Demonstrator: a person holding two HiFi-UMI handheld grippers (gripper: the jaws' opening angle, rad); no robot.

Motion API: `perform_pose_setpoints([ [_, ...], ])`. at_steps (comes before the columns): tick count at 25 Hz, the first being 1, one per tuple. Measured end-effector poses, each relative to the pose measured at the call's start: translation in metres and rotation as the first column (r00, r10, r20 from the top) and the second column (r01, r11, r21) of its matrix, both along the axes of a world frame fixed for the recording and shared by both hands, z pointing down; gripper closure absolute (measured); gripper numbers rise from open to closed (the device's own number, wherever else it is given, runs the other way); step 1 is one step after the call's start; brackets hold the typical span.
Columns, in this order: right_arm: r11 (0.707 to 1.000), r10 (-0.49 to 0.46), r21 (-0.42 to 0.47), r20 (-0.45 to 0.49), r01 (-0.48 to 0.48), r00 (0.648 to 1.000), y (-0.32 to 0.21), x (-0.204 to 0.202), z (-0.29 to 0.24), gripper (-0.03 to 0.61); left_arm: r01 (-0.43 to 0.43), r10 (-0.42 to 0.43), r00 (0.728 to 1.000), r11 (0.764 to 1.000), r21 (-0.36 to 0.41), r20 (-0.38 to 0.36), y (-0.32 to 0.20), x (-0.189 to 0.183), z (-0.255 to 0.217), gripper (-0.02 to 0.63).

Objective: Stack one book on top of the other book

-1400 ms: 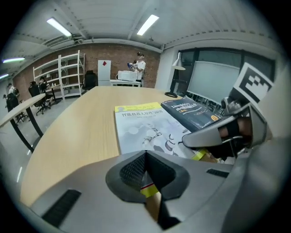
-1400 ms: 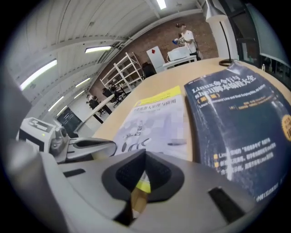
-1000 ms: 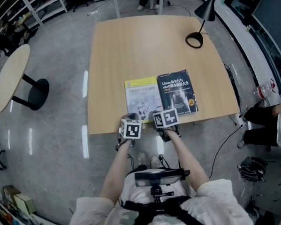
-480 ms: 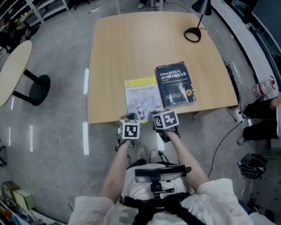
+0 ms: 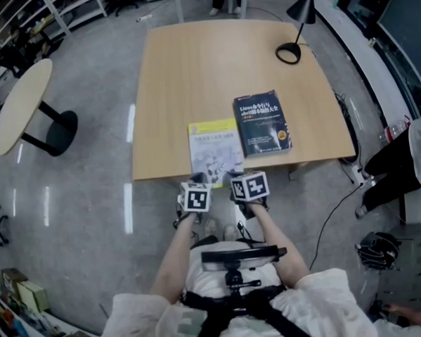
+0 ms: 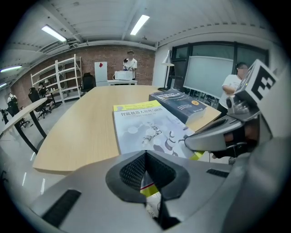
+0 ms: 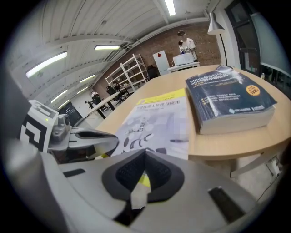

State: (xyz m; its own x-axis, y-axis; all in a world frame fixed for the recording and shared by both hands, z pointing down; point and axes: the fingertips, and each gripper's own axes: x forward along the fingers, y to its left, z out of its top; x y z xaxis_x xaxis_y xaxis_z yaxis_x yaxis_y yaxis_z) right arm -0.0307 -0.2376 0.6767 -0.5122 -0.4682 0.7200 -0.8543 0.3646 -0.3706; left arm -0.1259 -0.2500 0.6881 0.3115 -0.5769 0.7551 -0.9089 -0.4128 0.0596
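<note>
Pale wooden bench (image 5: 191, 66) fills the upper middle of the head view, standing on a grey floor. Two books lie flat on it, side by side. A yellow-and-white book (image 5: 215, 151) sits at centre, its near end at the bench's front edge. A thicker dark blue book (image 5: 263, 124) lies just to its right, set a little further back. Neither book rests on the other.

The left tongs (image 6: 145, 158) and right tongs (image 7: 144, 155) are held close together at the yellow-and-white book's near end, both angled downward. Each gripper view shows the pads pressed together with nothing pinched between them. Whether the tips touch the cover cannot be told.

A black desk lamp (image 5: 306, 10) stands at the bench's far right corner.
</note>
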Motion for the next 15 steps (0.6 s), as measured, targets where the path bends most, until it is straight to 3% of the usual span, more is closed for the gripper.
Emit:
perform_pose_setpoints([
  [2,1.0,-0.008,-0.004,0.026,0.008,1.0,-0.002,0.0,-0.001,0.578,0.006,-0.007,0.998,1.0,-0.015,-0.056,-0.002,-0.002,0.0,0.604],
  [3,1.0,-0.014,-0.005,0.04,0.014,0.999,-0.002,-0.001,-0.001,0.577,0.011,-0.013,0.992,1.0,-0.021,-0.123,-0.003,-0.001,-0.001,0.604],
  [5,1.0,-0.022,0.002,0.048,0.022,0.999,-0.002,0.001,-0.002,0.577,0.034,-0.033,0.961,0.999,-0.004,-0.274,-0.003,-0.002,-0.012,0.604],
  [8,0.999,-0.032,0.043,0.013,0.032,0.999,-0.005,0.007,-0.01,0.571,0.082,-0.055,0.917,0.995,0.051,-0.395,0.0,-0.01,-0.035,0.604],
  [9,0.998,-0.034,0.053,0.016,0.033,0.999,-0.006,0.009,-0.013,0.567,0.093,-0.057,0.908,0.993,0.067,-0.414,0.0,-0.012,-0.039,0.604],
  [12,0.998,-0.027,0.056,0.058,0.023,0.998,-0.005,0.012,-0.02,0.448,0.133,-0.103,0.897,0.99,0.04,-0.43,0.002,-0.02,-0.037,0.592],
  [14,0.997,-0.01,0.071,0.071,0.005,0.997,-0.007,0.017,-0.024,0.353,0.186,-0.181,0.891,0.982,-0.031,-0.416,0.002,-0.025,-0.025,0.457],
  [15,0.997,0.0,0.079,0.07,-0.006,0.998,-0.008,0.02,-0.024,0.306,0.204,-0.209,0.892,0.977,-0.056,-0.401,0.003,-0.027,-0.019,0.453],
])
